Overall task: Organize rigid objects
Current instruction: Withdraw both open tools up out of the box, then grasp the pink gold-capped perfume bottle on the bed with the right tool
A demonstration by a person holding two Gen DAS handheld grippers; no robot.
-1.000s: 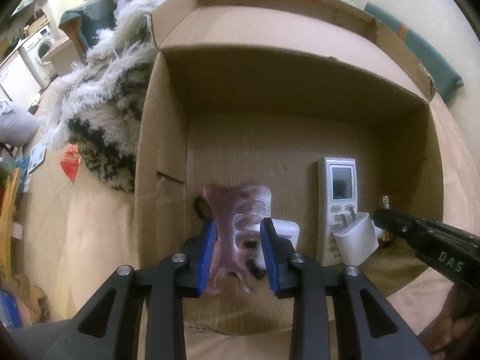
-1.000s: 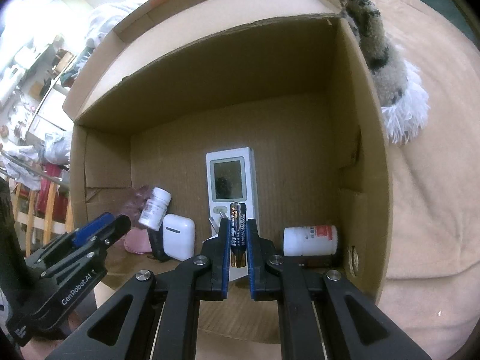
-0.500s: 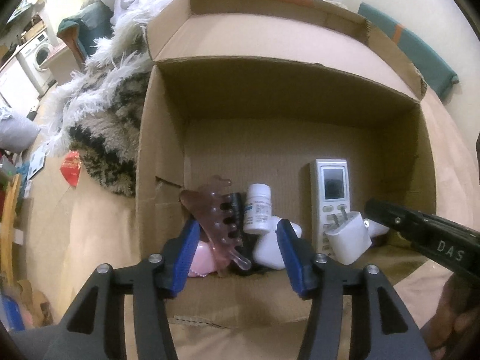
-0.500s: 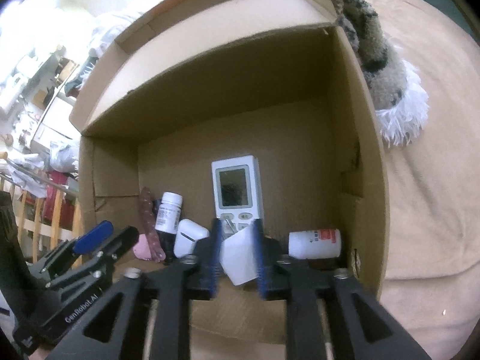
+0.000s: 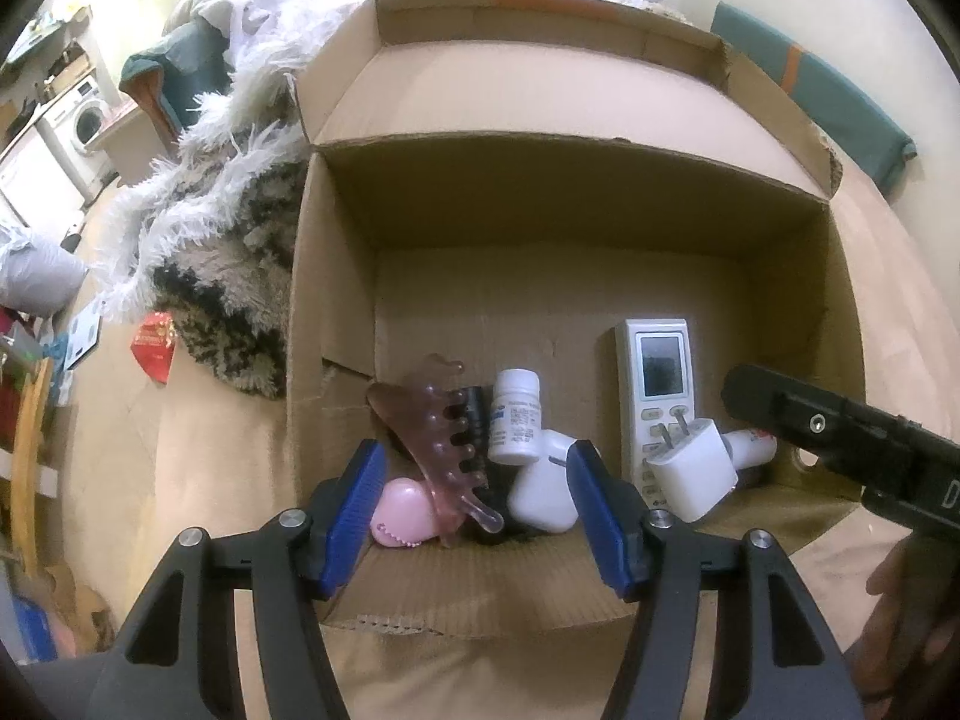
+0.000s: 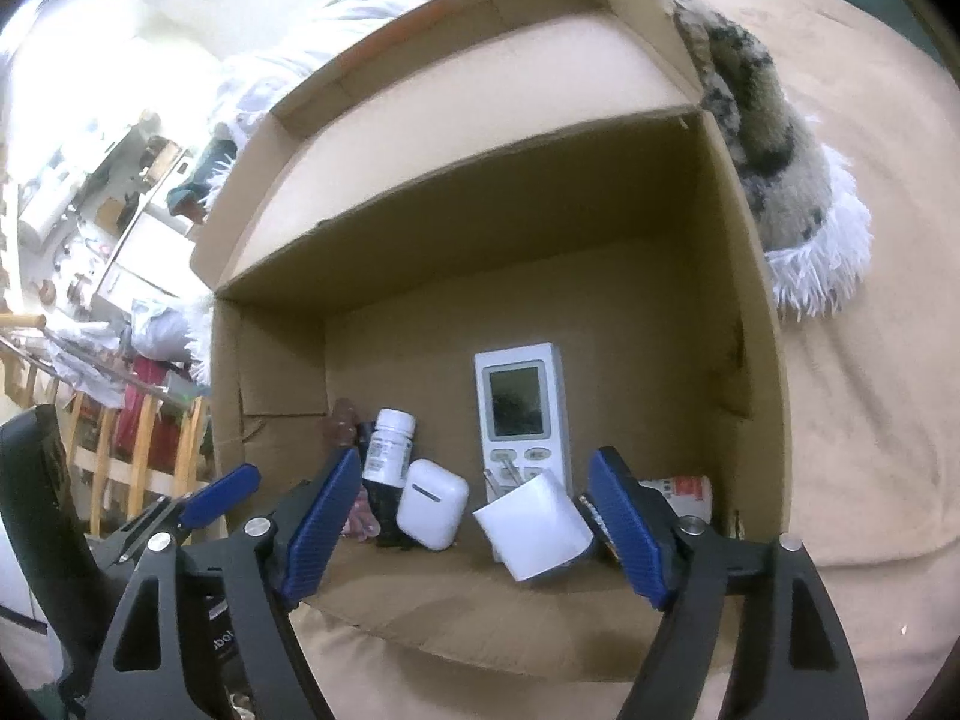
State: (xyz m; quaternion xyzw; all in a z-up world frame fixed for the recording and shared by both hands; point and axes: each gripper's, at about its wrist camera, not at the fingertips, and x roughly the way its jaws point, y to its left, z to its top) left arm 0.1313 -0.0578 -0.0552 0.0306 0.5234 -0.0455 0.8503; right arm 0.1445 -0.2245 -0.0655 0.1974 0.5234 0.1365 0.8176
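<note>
Tan bedspread [image 6: 870, 420] under open cardboard box [image 5: 336, 300]. Left gripper [image 5: 474, 510] jaws just opened, gripping nothing; pink hair claw [image 5: 438, 438] lies released in box beside earbud case [image 6: 432, 504]. Right gripper [image 6: 474, 516] jaws just opened wide, empty; charger plug [image 6: 534, 525] between them, untouched. Remote [image 6: 522, 408] beyond.

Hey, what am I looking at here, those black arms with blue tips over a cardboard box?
Those are two hand-held grippers, one in each of a person's hands, with a camera on each looking along its fingers. One picture is from the left gripper, the other from the right gripper. Both have just been opening and hold nothing now. In the cardboard box lie a pink hair claw, a pill bottle, a white earbud case, a remote control and a white charger plug.
</note>
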